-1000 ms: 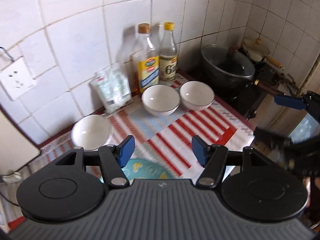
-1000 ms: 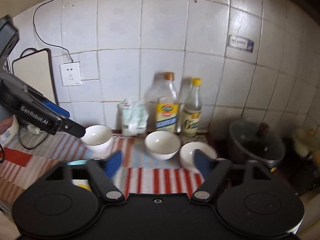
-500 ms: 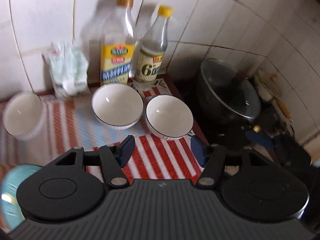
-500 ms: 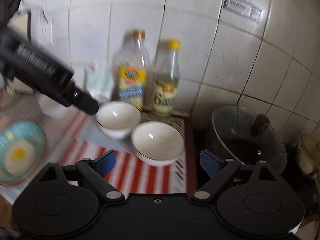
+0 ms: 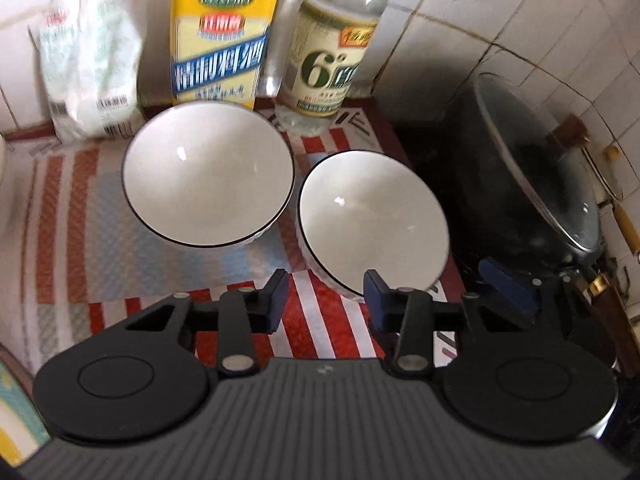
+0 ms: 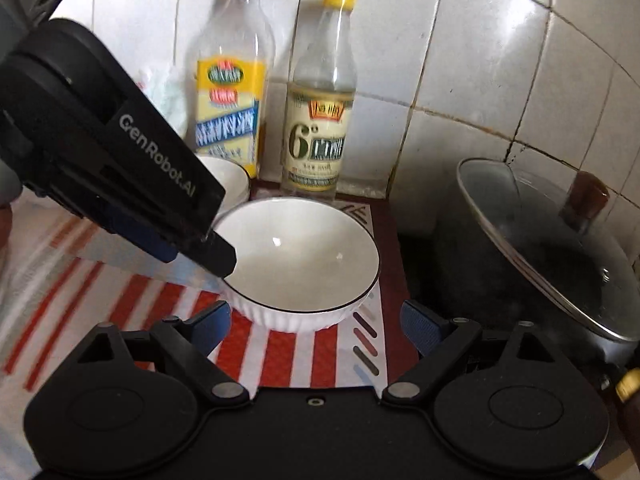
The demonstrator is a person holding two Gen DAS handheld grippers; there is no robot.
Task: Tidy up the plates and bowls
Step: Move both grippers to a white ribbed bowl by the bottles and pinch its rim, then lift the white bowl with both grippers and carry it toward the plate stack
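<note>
Two white bowls with dark rims stand side by side on a striped cloth [image 5: 60, 208]: the left bowl [image 5: 208, 172] and the right bowl [image 5: 372, 216], which also fills the right wrist view [image 6: 304, 256]. My left gripper [image 5: 326, 300] hovers at the right bowl's near-left rim and its jaws are closing. Seen from the right wrist, the left gripper [image 6: 200, 252] has its black tip over the rim and its blue pad outside, so the rim lies between the jaws; no pressing shows. My right gripper [image 6: 316, 320] stands wide open just short of the same bowl, holding nothing.
Behind the bowls, two bottles [image 5: 224, 36] [image 5: 332, 60] and a plastic bag [image 5: 88, 68] line the tiled wall. A dark pot with a glass lid [image 6: 552, 256] sits to the right. A blue plate's edge [image 5: 10, 408] shows at the lower left.
Both grippers have come down and closer to the two bowls. The left gripper's jaws have narrowed and now sit at the right bowl's rim. The third bowl has slid out of view.
</note>
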